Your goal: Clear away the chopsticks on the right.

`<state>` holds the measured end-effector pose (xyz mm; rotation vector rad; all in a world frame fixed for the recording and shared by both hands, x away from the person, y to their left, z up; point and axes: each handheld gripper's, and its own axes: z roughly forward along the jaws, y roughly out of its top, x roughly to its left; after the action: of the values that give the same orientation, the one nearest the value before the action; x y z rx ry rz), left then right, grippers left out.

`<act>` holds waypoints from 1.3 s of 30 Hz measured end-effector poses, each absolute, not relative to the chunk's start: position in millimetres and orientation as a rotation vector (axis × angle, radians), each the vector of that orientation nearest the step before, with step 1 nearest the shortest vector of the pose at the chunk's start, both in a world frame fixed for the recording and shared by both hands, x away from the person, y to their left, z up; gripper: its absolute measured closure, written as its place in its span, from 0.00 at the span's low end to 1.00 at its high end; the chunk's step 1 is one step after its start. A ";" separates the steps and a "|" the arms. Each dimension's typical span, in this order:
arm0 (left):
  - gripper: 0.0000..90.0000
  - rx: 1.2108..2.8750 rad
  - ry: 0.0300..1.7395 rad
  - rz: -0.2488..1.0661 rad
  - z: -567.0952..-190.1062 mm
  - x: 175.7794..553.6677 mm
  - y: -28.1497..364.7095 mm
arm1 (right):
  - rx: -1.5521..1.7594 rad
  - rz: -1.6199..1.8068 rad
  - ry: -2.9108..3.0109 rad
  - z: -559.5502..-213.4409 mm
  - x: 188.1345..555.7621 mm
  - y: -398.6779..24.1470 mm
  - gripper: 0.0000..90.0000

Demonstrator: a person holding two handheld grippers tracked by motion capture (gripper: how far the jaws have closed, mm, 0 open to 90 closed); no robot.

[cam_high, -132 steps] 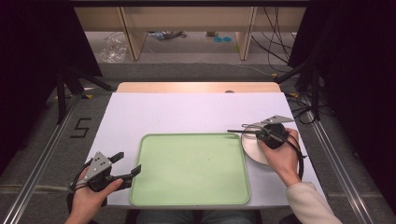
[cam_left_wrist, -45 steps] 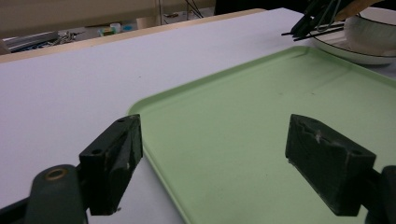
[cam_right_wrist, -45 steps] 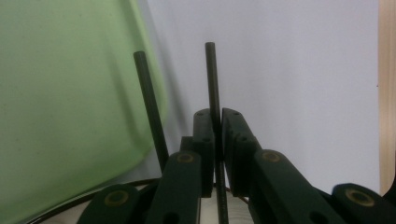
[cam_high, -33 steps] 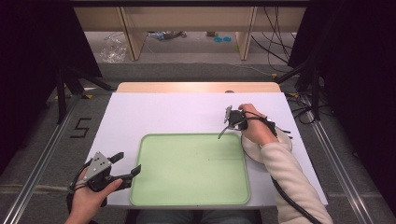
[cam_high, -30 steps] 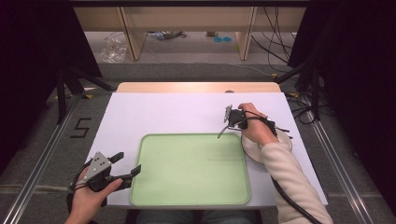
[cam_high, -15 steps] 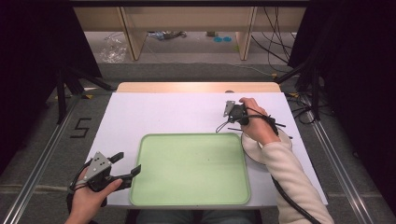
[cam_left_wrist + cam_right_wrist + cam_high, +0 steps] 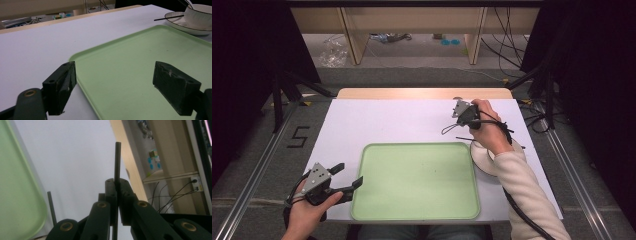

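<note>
High view: one white surface (image 7: 377, 120) carries everything, and it is the largest thing there. Next comes one pale green tray (image 7: 414, 180), lying flat near the person's edge with nothing on it. To the tray's right sits one white plate (image 7: 482, 159), partly covered by the right sleeve; the left gripper view shows one white bowl (image 7: 200, 15) standing on that plate (image 7: 180, 23).

Two grippers are in use. The left gripper (image 7: 346, 177) rests low at the tray's left edge, its jaws spread wide with nothing between them; in the left gripper view they straddle the tray's corner (image 7: 112, 82) without touching it.

The right gripper (image 7: 451, 126) is lifted above the surface beyond the tray's far right corner, jaws pressed together on one thin black chopstick (image 7: 117, 160), which the right gripper view shows standing straight up out of the closed pads. A second black chopstick (image 7: 467, 139) lies across the plate's rim, its tip pointing towards the tray; it also shows in the left gripper view (image 7: 166, 18).

One black number, "5" (image 7: 298, 136), is marked on the floor left of the surface.
</note>
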<state>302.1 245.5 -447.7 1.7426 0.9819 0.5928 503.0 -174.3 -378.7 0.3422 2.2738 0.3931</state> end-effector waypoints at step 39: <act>0.21 1.743 0.987 0.598 -447.2 301.6 245.6 | 0.898 1.195 1.972 -318.8 487.1 -208.9 0.98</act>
<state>301.6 245.6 -447.2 1.7434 0.9872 0.5979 487.1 -208.9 -318.8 0.8980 1.9717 1.1947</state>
